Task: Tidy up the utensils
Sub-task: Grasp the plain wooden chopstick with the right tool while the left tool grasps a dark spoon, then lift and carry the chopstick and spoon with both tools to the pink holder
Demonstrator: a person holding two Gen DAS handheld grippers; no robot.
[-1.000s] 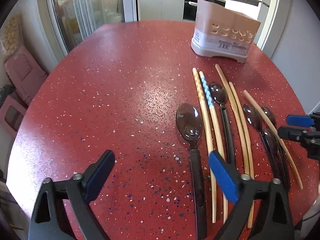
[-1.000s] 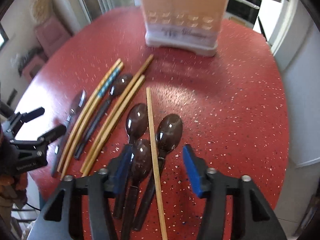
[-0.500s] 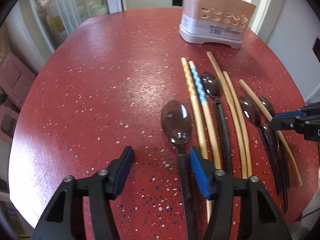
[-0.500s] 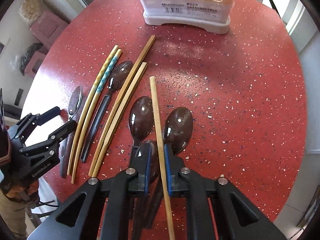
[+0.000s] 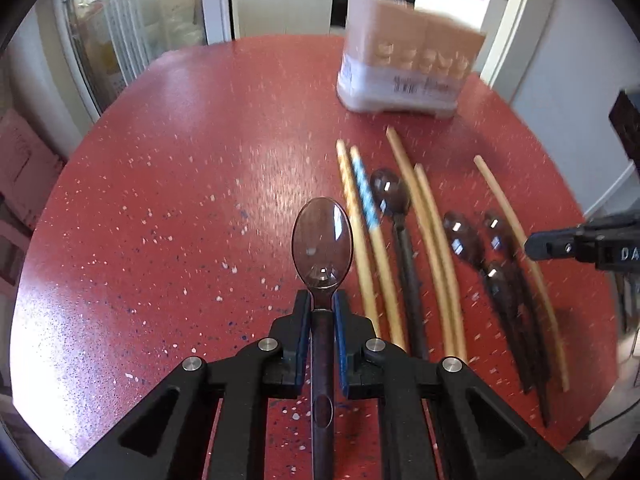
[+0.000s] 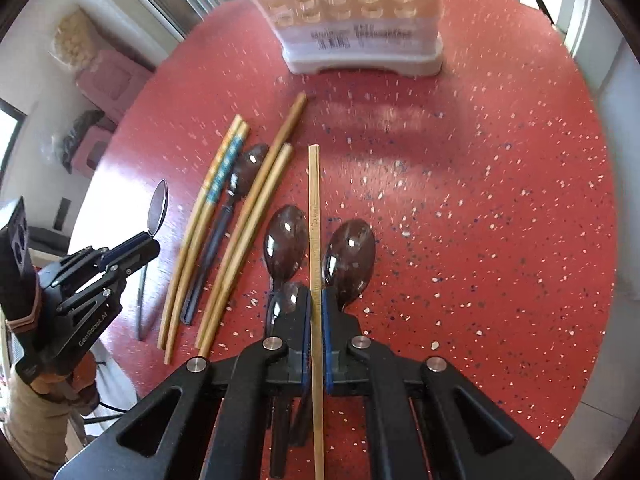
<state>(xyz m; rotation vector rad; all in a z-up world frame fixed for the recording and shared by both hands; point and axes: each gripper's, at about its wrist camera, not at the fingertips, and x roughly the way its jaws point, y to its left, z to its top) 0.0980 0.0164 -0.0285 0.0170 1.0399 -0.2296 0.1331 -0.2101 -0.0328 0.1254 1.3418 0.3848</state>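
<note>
- Utensil holder (image 5: 404, 76) is being kept upright at the red table's (image 5: 168, 168) far side.
- Dark spoon (image 5: 322, 236) is being clamped at its neck by the left gripper (image 5: 322, 312), raised level.
- Plain chopstick (image 6: 315, 216) is being pinched by the right gripper (image 6: 316, 312), pointed forward.

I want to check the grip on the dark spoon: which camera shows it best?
The left wrist view: the dark spoon runs straight out from the shut left gripper, bowl facing the camera. The right wrist view shows it only edge-on, far left.

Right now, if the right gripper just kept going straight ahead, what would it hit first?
Probably the holder. The right gripper, shut on a chopstick, points across bare table toward it; its height above the table is unclear.
</note>
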